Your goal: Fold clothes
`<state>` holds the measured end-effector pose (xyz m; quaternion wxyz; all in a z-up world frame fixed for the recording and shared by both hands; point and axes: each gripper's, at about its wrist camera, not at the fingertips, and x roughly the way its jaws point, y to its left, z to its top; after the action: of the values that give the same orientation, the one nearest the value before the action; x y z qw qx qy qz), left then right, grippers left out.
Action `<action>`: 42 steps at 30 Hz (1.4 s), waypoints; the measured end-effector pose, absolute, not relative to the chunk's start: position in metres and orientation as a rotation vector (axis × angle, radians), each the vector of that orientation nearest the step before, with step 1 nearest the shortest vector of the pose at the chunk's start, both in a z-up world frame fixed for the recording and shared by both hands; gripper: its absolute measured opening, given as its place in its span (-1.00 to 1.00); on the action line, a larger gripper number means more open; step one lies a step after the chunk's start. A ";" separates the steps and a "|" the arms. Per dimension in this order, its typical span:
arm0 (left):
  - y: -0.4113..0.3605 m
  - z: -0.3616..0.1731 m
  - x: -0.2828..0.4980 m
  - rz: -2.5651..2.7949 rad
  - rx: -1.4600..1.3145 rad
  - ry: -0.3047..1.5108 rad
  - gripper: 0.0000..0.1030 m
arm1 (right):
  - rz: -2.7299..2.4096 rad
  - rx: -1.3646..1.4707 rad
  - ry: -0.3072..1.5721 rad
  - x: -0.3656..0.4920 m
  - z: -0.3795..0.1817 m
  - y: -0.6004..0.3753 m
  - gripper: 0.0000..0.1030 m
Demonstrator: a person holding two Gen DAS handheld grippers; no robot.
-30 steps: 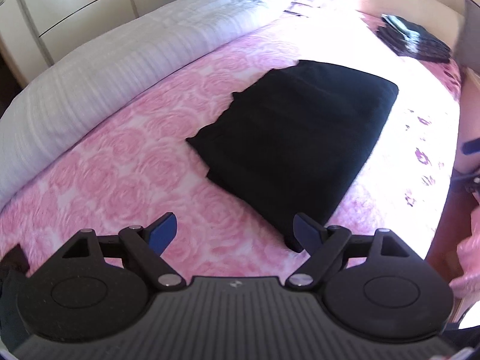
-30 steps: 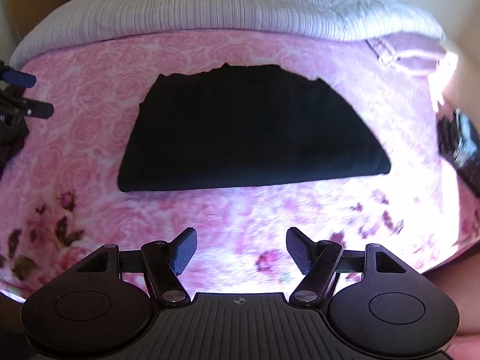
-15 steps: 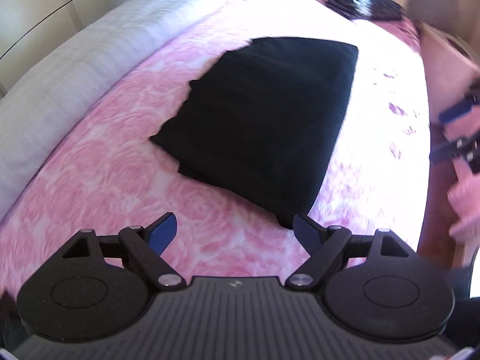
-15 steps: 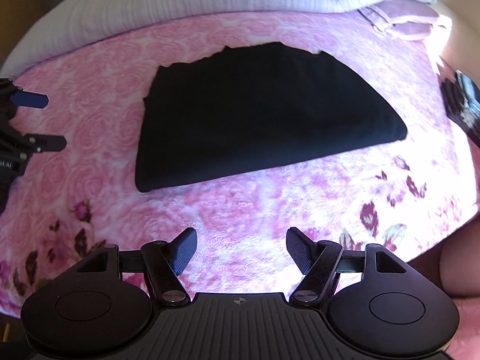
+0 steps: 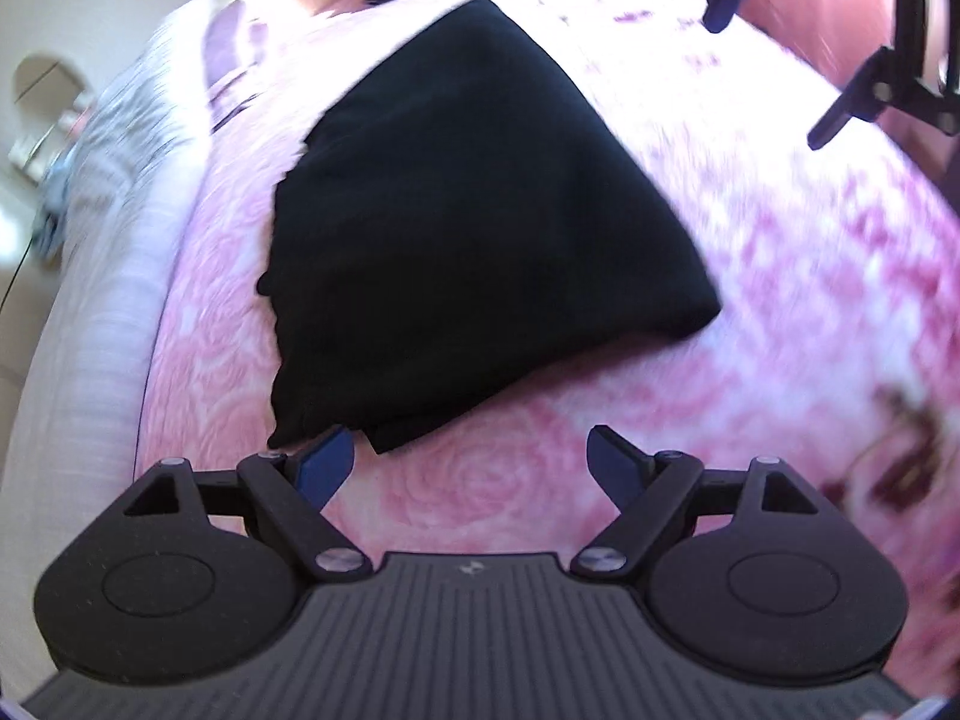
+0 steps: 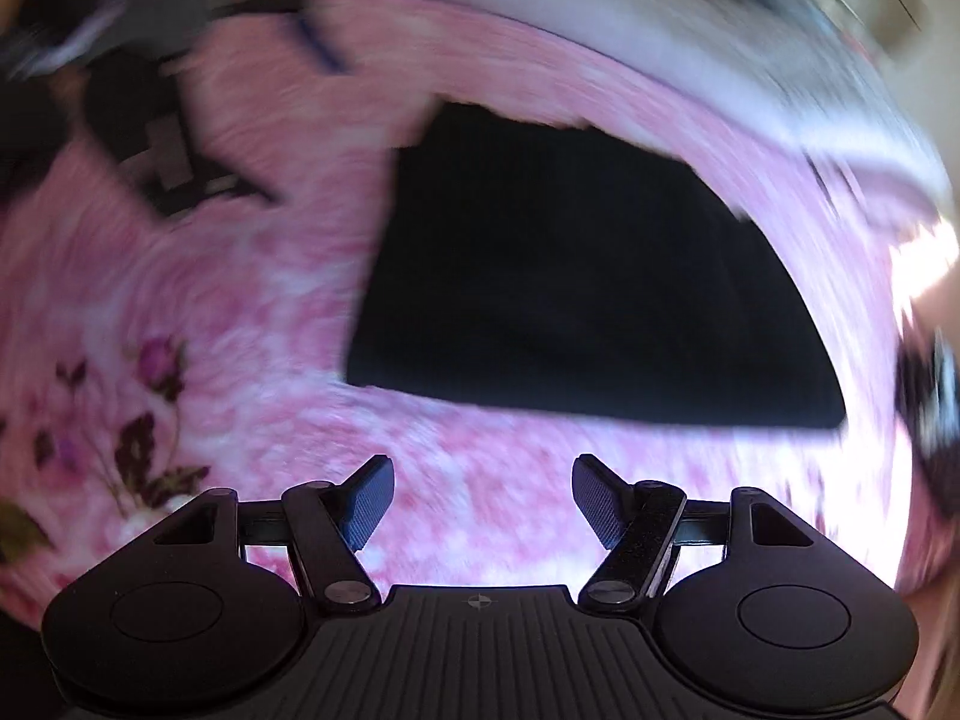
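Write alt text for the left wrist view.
A folded black garment lies on a pink rose-patterned blanket, and the open left gripper hovers empty at its near corner. The right gripper shows blurred at top right.

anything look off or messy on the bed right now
Little stands out. The black garment lies folded flat on the pink floral blanket, but its edge toward the white pillow is uneven, with layers not lined up. Nothing looks spilled or damaged.
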<state>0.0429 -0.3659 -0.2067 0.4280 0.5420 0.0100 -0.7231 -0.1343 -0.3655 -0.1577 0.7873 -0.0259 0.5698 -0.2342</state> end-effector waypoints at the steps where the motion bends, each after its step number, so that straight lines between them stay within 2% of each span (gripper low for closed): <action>1: -0.371 -0.215 0.045 -1.817 1.368 -0.005 0.60 | -0.466 -0.104 1.231 -0.128 -0.167 -0.360 0.35; 7: -0.390 -0.262 0.057 -1.897 1.445 -0.183 0.60 | -0.315 -0.433 1.285 -0.090 -0.240 -0.341 0.34; 13: -0.397 -0.285 0.068 -1.945 1.460 -0.258 0.60 | -0.240 -0.688 1.296 -0.077 -0.292 -0.342 0.34; 14: -0.398 -0.288 0.069 -1.950 1.460 -0.277 0.61 | -0.242 -0.684 1.279 -0.076 -0.293 -0.346 0.25; 15: -0.399 -0.290 0.070 -1.955 1.461 -0.297 0.66 | -0.241 -0.630 1.274 -0.075 -0.290 -0.353 -0.13; 18: -0.404 -0.295 0.071 -1.962 1.454 -0.401 0.76 | -0.261 -0.494 1.231 -0.075 -0.270 -0.374 -0.62; 25: -0.434 -0.303 0.070 -1.932 1.486 -0.654 0.74 | -0.320 -0.378 1.104 -0.093 -0.208 -0.404 -0.70; 28: -0.450 -0.312 0.069 -1.876 1.528 -0.765 0.40 | -0.321 -0.365 1.085 -0.094 -0.194 -0.404 -0.71; 30: -0.467 -0.315 0.068 -1.831 1.571 -0.763 -0.51 | -0.313 -0.367 1.085 -0.095 -0.190 -0.404 -0.71; 32: -0.478 -0.310 0.070 -1.804 1.575 -0.737 -0.79 | -0.295 -0.365 1.096 -0.095 -0.191 -0.401 -0.71; 38: -0.464 -0.271 0.076 -1.802 1.538 -0.612 -0.89 | -0.212 -0.330 1.108 -0.095 -0.182 -0.387 -0.74; 42: -0.410 -0.240 0.081 -1.827 1.589 -0.508 -0.89 | -0.095 -0.285 1.106 -0.104 -0.162 -0.360 -0.75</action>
<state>0.0805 -0.4099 -0.2397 0.3275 0.6068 -0.1940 -0.6978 -0.1039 -0.3600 -0.1622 0.8402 -0.1350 0.5233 -0.0451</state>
